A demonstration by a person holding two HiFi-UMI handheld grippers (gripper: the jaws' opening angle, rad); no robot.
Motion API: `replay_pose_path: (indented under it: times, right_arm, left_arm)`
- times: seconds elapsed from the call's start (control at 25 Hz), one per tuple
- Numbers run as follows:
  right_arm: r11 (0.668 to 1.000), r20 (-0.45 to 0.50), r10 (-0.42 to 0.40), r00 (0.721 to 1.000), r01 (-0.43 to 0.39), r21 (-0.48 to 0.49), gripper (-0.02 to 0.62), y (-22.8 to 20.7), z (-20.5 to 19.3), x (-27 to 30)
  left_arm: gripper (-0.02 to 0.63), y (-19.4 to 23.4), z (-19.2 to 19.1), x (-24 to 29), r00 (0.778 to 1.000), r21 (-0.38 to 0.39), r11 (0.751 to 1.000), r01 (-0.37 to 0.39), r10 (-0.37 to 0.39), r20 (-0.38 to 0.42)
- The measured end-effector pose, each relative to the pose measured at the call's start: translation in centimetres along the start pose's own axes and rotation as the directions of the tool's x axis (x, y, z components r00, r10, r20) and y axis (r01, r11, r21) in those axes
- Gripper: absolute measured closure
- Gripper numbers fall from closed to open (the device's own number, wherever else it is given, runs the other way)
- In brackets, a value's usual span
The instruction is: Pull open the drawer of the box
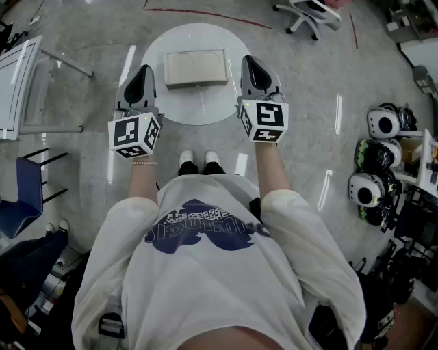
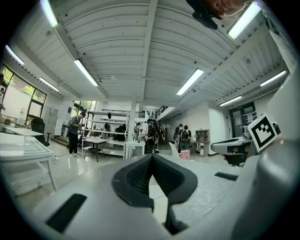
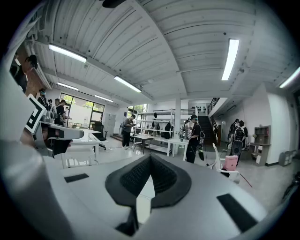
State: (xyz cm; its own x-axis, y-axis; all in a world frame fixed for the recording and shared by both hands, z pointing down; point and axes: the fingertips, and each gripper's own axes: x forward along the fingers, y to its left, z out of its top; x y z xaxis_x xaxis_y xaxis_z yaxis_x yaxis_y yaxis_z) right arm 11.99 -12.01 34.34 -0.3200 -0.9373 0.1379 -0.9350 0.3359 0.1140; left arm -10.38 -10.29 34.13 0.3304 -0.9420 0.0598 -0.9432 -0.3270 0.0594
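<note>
The box [image 1: 196, 68] sits on the far half of the small round white table [image 1: 198, 113] straight ahead of me. From above I see only its beige top, with nothing standing out from its near edge, so I judge the drawer to be shut and the pull not yet begun. I cannot make out a handle from this angle. All of the task is left: bring a gripper down to the box's front, take hold of the drawer and draw it toward me. My left gripper [image 1: 145, 71] hangs over the table's left edge, just beside the box but apart from it. Its jaws are pressed together with nothing between them, as its own view [image 2: 151, 158] shows. My right gripper [image 1: 249, 63] mirrors it at the table's right edge, jaws likewise together and empty [image 3: 150, 158]. Both forearms reach forward side by side, and both gripper views look level across the room rather than down at the box. So I judge the jaws point over the box, not at it. A white chair [image 1: 311, 12] stands farther off, and helmets [image 1: 383, 123] lie on the floor well to the right.
</note>
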Motion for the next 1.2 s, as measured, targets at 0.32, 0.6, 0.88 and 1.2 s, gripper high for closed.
replay_pose_path:
  times: [0.32,0.6,0.88,1.2]
  right_arm:
    - [1.0,-0.01,0.005,1.0,-0.005,-0.01,0.6,0.0,-0.2,0.5]
    - [1.0,-0.011,0.019,1.0,-0.019,0.007,0.6,0.3,-0.3,0.6]
    - [0.984,-0.023,0.081,0.996,-0.076,0.164,0.576,0.2,-2.0,0.5]
    - [0.97,-0.127,0.088,0.988,-0.057,0.235,0.385,0.0,-6.0,0.9]
  left_arm:
    - [0.6,0.4,0.1,0.4,1.0,0.007,1.0,-0.006,0.006,-0.004]
    - [0.6,0.9,0.1,0.3,1.0,0.006,1.0,-0.012,0.012,-0.012]
    - [0.595,0.9,-0.7,0.6,0.998,-0.036,0.999,0.04,-0.041,-0.036]
    - [0.446,1.7,-2.3,1.7,0.995,-0.089,0.994,0.059,-0.066,-0.078]
